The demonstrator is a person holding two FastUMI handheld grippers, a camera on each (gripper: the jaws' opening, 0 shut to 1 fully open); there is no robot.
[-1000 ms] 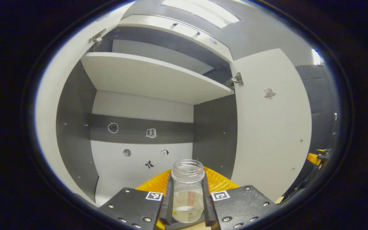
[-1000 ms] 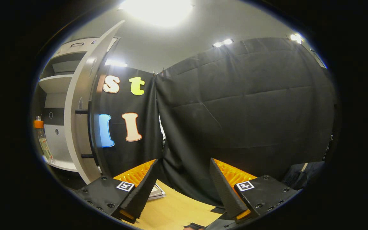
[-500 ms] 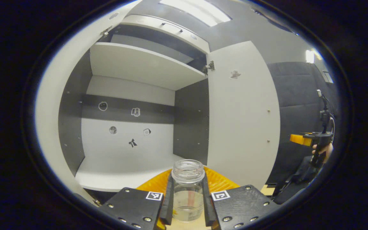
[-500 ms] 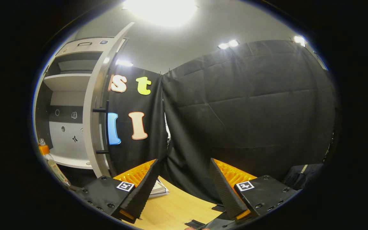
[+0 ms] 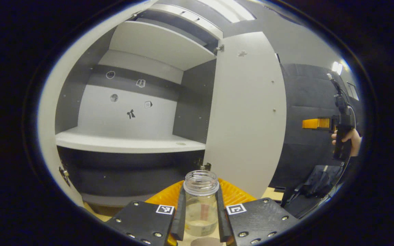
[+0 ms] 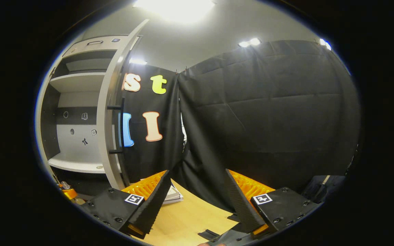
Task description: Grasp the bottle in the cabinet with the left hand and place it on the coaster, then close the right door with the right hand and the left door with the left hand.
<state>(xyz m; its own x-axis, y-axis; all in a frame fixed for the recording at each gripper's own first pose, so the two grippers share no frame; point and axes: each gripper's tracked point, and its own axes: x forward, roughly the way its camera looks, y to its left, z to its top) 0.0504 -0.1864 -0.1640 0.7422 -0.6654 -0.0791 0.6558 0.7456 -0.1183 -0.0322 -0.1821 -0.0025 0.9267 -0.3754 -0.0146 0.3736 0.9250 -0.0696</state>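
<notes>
Bottle out of the cabinet, heading for the coaster.
Left gripper [image 5: 200, 218] clamps the clear, uncapped plastic bottle [image 5: 201, 205] at bottom centre; next, lower it onto the round coaster [image 5: 205, 242]. Right gripper [image 6: 197, 201] gapes empty.

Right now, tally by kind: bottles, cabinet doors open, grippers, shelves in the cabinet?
bottle: 1, held by the left gripper
open cabinet doors: 2, right door and left door
grippers: 2, counting the right gripper
shelves: 2, upper shelf and lower shelf
Total: 7
</notes>
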